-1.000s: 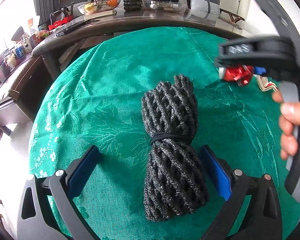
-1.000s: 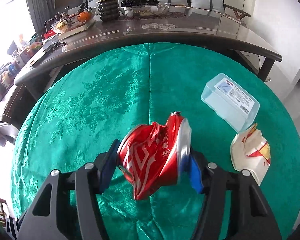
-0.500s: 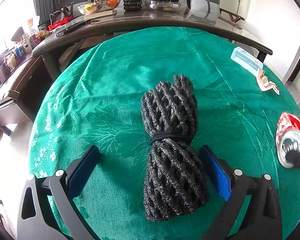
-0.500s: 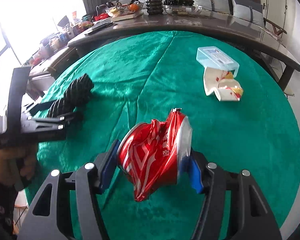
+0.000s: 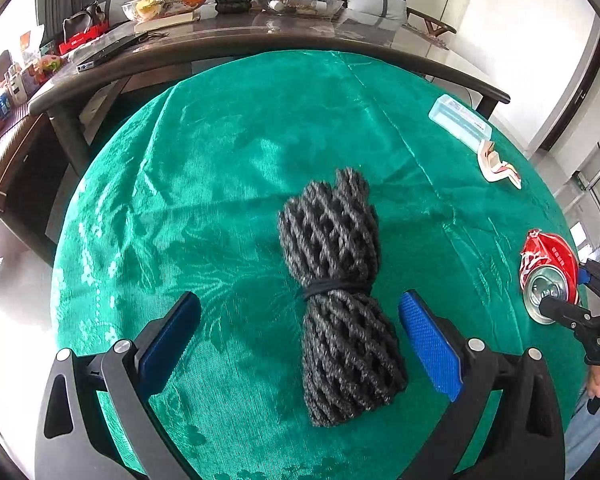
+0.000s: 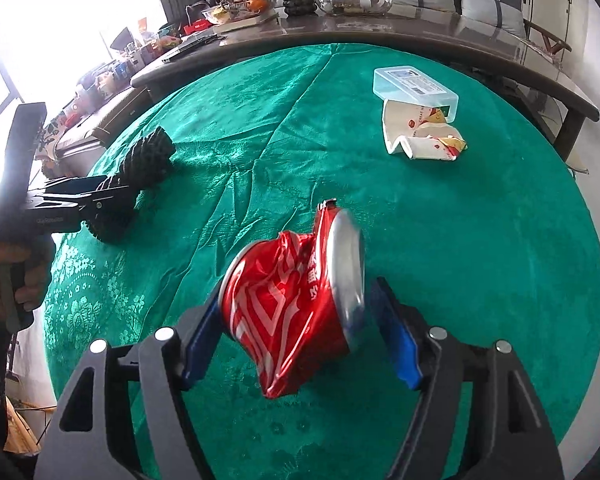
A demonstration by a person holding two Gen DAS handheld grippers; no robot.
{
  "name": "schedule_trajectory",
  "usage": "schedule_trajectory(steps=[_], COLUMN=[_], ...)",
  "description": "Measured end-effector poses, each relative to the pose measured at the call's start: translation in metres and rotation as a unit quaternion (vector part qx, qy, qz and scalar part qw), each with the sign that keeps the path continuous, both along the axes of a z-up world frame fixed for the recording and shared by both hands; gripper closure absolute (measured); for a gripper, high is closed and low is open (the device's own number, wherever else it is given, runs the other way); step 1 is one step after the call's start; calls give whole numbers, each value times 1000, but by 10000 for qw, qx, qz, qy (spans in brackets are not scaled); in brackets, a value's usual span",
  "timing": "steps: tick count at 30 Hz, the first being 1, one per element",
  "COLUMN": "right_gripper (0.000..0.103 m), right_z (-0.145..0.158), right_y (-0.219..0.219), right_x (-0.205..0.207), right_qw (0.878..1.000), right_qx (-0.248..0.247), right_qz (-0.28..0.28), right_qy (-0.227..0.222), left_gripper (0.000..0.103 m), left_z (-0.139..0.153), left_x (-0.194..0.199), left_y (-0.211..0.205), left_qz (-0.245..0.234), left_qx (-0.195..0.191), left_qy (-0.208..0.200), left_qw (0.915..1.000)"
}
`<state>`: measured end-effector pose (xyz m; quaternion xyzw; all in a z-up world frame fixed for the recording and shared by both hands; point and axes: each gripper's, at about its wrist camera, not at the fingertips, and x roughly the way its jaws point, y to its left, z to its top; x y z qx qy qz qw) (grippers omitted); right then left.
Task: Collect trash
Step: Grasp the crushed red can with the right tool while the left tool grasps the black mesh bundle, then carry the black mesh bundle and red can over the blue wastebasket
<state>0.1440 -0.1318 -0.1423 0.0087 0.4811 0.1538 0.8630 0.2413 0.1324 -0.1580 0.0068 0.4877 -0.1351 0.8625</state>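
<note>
Can (image 6: pixel 296 308), crushed and red, sits between the right gripper's (image 6: pixel 300 336) blue pads; the right pad stands slightly off its rim, so a firm clamp cannot be confirmed. Left gripper (image 5: pixel 300 340) is spread wide around a black foam net (image 5: pixel 336 292) lying on the green cloth (image 5: pixel 204 184), pads apart from it. A paper cup (image 6: pixel 420 136) touches a plastic box (image 6: pixel 414 86) farther off.

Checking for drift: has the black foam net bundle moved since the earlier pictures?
No. The black foam net bundle lies at the same spot on the green tablecloth, between the left claw's open pads.
</note>
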Motion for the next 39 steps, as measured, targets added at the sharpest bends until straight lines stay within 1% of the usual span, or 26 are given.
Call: schedule_trajectory(steps=[3, 5, 7, 8, 9, 11, 12, 15, 17, 19, 23, 29, 33, 39], right_gripper=[26, 25, 25, 25, 33, 44, 44, 44, 44, 44, 44, 44, 44, 44], right_z=[5, 7, 7, 7, 7, 10, 12, 21, 28, 33, 38, 43, 46, 49], right_y=[2, 5, 9, 10, 10, 9, 9, 5, 2, -3, -9, -31, -46, -62], right_x=[1, 0, -1, -1, -1, -3, -4, -11, -16, -20, -26, -37, -41, -46], right_qw=[9999, 9996, 9990, 9986, 9983, 9980, 9978, 9986, 9989, 9991, 9989, 9985, 9982, 9978], right_qx=[-84, -250, -436, -515, -573, -602, -630, -490, -395, -329, -330, -312, -264, -104], right_qz=[-66, -75, -81, -100, -120, -159, -177, -121, -101, -95, -90, -245, -358, -483], right_qy=[-51, -87, -87, -73, -74, -73, -102, -176, -231, -260, -322, -384, -409, -443], left_gripper=[11, 15, 26, 30, 36, 53, 68, 69, 70, 70, 70, 70, 70, 70], left_z=[4, 3, 0, -2, -3, -3, -2, 3, 11, 19, 37, 55, 64, 74], left_x=[4, 6, 8, 9, 10, 9, 9, 3, -4, -11, -30, -52, -59, -65], left_y=[-7, -12, -17, -19, -19, -17, -16, -15, -18, -24, -46, -83, -102, -118], left_qz=[-58, -85, -104, -88, -67, -63, -67, -40, -87, -133, -281, -484, -576, -682], left_qx=[139, 218, 356, 439, 473, 362, 301, 320, 200, 187, 119, 114, 194, 260], left_qy=[-2, 26, 72, 103, 127, 164, 181, 79, -7, -126, -359, -608, -729, -853], left_qw=[9999, 9997, 9993, 9989, 9988, 9992, 9994, 9994, 9998, 9997, 9989, 9969, 9955, 9937])
